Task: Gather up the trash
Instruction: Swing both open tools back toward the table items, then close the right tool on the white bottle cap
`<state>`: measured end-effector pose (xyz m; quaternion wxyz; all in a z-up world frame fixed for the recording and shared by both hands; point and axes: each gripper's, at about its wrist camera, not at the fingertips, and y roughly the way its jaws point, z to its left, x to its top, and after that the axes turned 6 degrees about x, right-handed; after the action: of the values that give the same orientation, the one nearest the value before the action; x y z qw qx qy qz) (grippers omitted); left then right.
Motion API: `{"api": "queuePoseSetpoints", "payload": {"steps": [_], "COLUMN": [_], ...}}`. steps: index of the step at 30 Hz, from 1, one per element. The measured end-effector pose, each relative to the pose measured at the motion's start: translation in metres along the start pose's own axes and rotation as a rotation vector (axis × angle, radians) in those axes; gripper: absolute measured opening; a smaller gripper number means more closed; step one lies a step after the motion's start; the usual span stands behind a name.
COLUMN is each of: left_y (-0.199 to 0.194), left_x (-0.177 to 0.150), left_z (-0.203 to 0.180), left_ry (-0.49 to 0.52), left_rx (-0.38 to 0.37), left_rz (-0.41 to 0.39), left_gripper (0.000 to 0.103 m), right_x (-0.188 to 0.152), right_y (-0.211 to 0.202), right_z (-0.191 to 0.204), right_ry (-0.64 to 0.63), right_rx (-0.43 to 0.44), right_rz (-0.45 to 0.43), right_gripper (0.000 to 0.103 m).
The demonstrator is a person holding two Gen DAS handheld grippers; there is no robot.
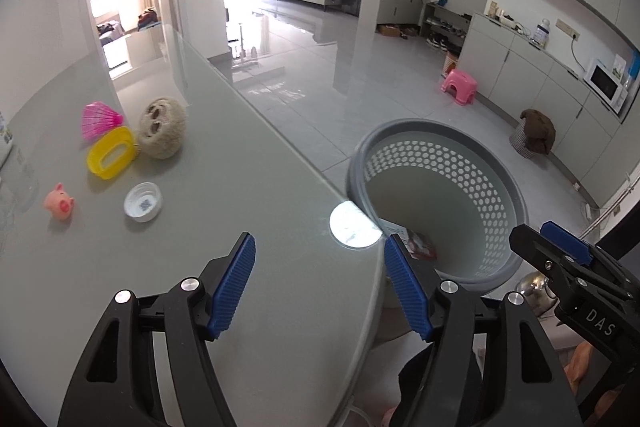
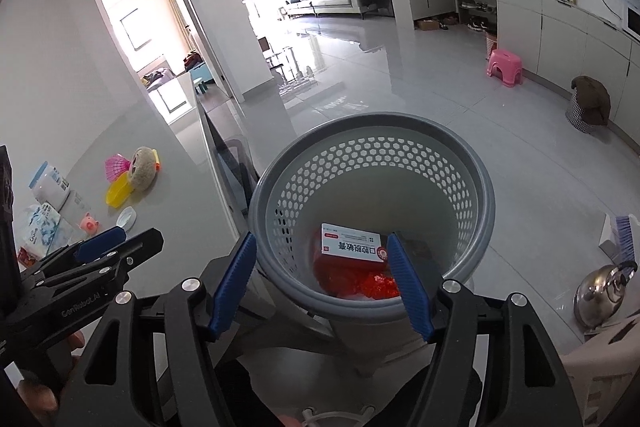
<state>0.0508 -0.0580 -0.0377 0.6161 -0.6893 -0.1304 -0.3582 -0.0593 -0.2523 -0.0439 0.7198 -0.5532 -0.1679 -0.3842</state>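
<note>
- Left wrist view looks along the left gripper (image 1: 320, 283), whose blue-padded jaws stand apart with nothing between them, over the near edge of a grey glass table (image 1: 248, 163).
- On the far left of that table lie a pink shuttlecock (image 1: 98, 120), a yellow plastic ring-shaped piece (image 1: 112, 151), a round plush toy (image 1: 162, 127), a small pink pig figure (image 1: 59, 205) and a white bottle cap (image 1: 143, 202); the cap and the pig lie apart from the other three, which are close together.
- Just off the table's right edge is a grey perforated waste basket (image 1: 440, 163), and the right gripper's tip shows beyond it at the frame's right.
- Right wrist view looks down past the right gripper (image 2: 321, 283), jaws likewise apart and empty, above the near rim of the same basket (image 2: 372, 131).
- Inside the basket a white and red carton (image 2: 352, 245) lies on crumpled red wrapping (image 2: 360, 279).
- Left of the basket in this view, the left gripper (image 2: 100, 243) reaches in, with a fingertip of the hand holding it showing at the lower left.
- A steel kettle (image 2: 600, 295) sits on the floor to the right; a pink stool (image 2: 505, 67) stands farther back by the cabinets.
</note>
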Motion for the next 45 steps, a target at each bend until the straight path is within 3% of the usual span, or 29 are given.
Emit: {"api": "queuePoseSetpoints", "payload": {"steps": [15, 22, 26, 34, 45], "left_y": [-0.026, -0.036, -0.035, -0.016, 0.012], "left_x": [-0.021, -0.034, -0.040, -0.041, -0.017], "left_z": [0.080, 0.130, 0.160, 0.217, 0.260], "left_ry": [-0.120, -0.207, -0.243, -0.312, -0.311], "left_rx": [0.173, 0.293, 0.374, 0.447, 0.472], "left_rz": [-0.057, -0.084, -0.082, -0.049, -0.031], "left_gripper": [0.079, 0.095, 0.096, 0.097, 0.097], "right_x": [-0.007, -0.012, -0.012, -0.009, 0.010], "right_y": [0.024, 0.040, 0.057, 0.097, 0.160], "right_z": [0.075, 0.113, 0.133, 0.178, 0.225], "right_ry": [-0.130, -0.208, -0.249, -0.314, -0.341], "right_rx": [0.102, 0.147, 0.165, 0.194, 0.199], "right_rz": [0.030, 0.056, 0.083, 0.127, 0.202], "right_gripper": [0.066, 0.070, 0.070, 0.073, 0.074]}}
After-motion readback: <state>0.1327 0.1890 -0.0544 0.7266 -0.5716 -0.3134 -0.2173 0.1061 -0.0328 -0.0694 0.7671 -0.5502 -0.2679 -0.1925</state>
